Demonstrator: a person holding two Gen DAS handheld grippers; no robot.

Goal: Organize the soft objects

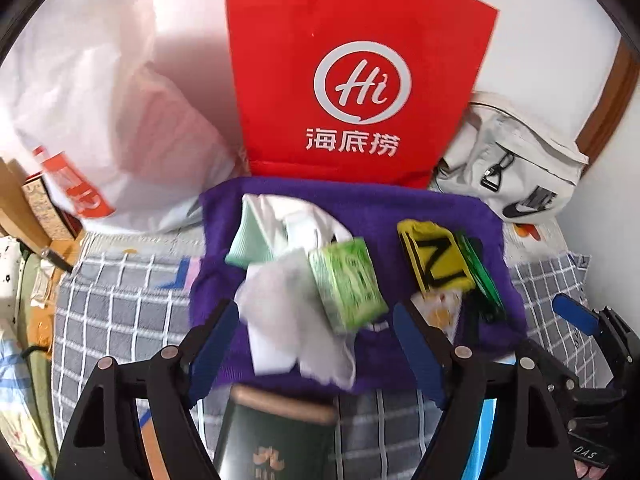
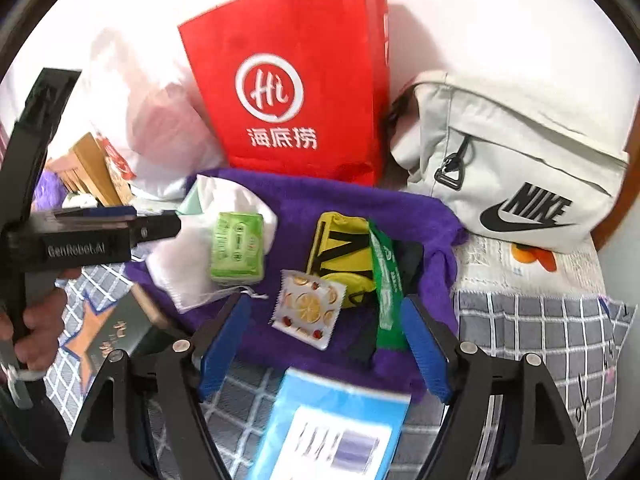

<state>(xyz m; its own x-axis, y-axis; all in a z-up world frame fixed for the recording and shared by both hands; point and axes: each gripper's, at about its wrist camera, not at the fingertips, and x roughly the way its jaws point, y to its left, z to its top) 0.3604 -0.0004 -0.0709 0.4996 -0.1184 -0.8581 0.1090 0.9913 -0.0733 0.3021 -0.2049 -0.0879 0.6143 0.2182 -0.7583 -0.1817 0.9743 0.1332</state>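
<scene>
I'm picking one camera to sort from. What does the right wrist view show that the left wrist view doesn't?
Only the right wrist view shows the blue packet in front, the hand gripping the left gripper's handle, and the whole fruit-print sachet. Only the left wrist view shows the right gripper and its blue fingers from the side. Both show the purple towel, green tissue pack, yellow pouch, red bag and Nike bag.

A bed under a grey checked cover (image 2: 540,328) carries a purple towel (image 2: 320,204) in the middle, a red bag (image 2: 296,40) behind it, a white Nike bag (image 2: 520,160) far right, a blue packet (image 2: 320,400) nearest.
</scene>
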